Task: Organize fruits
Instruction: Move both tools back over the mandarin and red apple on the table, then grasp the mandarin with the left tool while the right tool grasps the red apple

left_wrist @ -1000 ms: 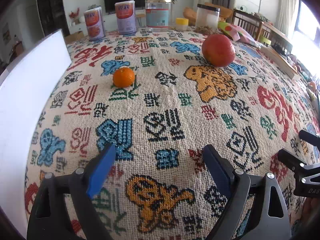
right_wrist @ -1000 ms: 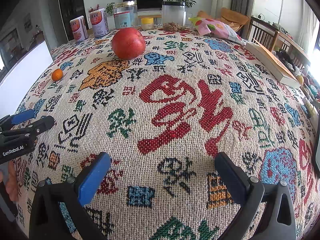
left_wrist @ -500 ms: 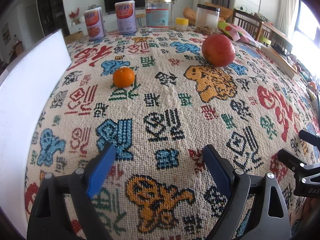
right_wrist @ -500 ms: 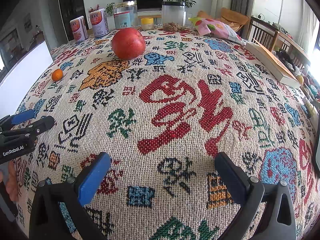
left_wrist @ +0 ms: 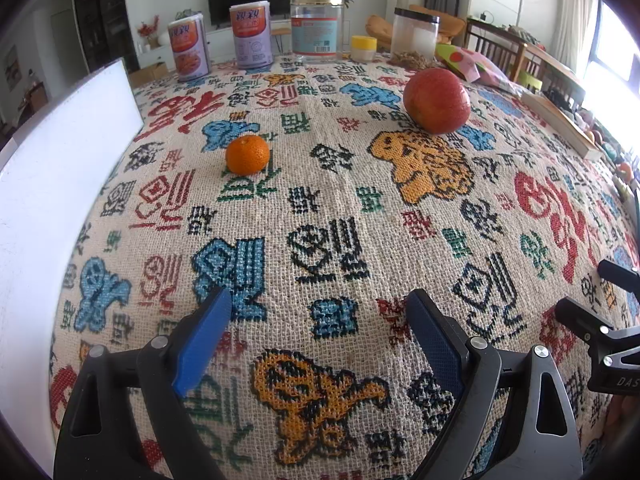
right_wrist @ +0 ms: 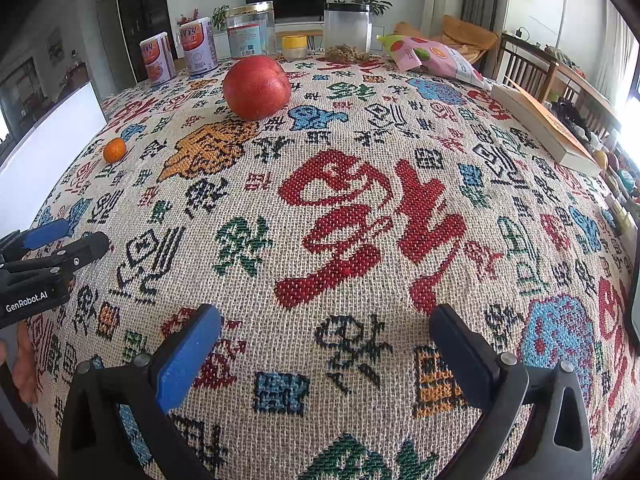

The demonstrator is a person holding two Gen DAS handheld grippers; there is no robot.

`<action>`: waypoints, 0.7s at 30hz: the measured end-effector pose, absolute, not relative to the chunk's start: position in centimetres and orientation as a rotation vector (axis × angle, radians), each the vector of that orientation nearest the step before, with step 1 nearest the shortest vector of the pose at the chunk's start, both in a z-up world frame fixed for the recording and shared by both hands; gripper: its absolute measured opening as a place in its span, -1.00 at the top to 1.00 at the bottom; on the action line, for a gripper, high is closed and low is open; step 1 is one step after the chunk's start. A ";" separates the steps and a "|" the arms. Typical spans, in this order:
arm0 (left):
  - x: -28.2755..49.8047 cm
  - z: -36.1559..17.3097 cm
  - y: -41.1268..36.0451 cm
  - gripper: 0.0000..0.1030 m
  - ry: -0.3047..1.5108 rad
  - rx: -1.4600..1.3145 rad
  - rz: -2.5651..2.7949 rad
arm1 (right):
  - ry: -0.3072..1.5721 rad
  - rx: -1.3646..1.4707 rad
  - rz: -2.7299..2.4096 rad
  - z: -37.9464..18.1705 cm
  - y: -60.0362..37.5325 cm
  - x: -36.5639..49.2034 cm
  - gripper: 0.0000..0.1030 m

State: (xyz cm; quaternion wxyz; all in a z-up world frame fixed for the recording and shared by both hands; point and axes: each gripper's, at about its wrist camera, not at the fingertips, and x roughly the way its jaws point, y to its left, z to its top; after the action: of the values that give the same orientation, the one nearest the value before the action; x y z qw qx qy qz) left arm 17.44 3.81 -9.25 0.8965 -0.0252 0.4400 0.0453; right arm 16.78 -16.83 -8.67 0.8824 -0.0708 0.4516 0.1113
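A coarse woven cloth (left_wrist: pixel 328 208) covers the table, cream with knitted red, blue, green and orange figures, its weave nubbly and slightly rumpled. On it sit two fruits: a small, dimpled mandarin (left_wrist: pixel 247 154), round and bright orange, and a much larger smooth red-orange fruit (left_wrist: pixel 437 101), slightly flattened on top. They lie well apart, the mandarin toward the left side, the big fruit farther back and to the right.

The left gripper (left_wrist: pixel 319 320) hangs over the near cloth with its blue-padded jaws spread wide and nothing between them. The right gripper (right_wrist: pixel 325 330) is likewise wide open and empty, low over the near edge.

The left view shows the mandarin plainly and a flat white board (left_wrist: pixel 48 176) standing along the table's left edge; it catches only the black tips of the right gripper at its right border. The right view shows the mandarin (right_wrist: pixel 114 149) as a small dot near that board (right_wrist: pixel 52 128), the big fruit (right_wrist: pixel 257 87) closer to centre, plus a glossy snack bag (right_wrist: pixel 436 58) and a book (right_wrist: pixel 544 124) by the right edge.

Tins (left_wrist: pixel 188 53) and clear jars (left_wrist: pixel 316 28) line the far edge. The broad middle of the cloth between grippers and fruits holds nothing.
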 end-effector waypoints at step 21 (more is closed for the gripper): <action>21.7 -6.5 11.3 -0.75 0.889 -0.338 0.070 | 0.940 -0.147 0.233 -8.7 -16.8 16.8 -1.00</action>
State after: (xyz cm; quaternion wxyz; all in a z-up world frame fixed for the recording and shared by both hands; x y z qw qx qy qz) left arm 21.71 11.31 -6.52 0.8884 -0.1626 0.4280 0.0336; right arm 16.80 -16.82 -8.66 0.8823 -0.0706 0.4517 0.1119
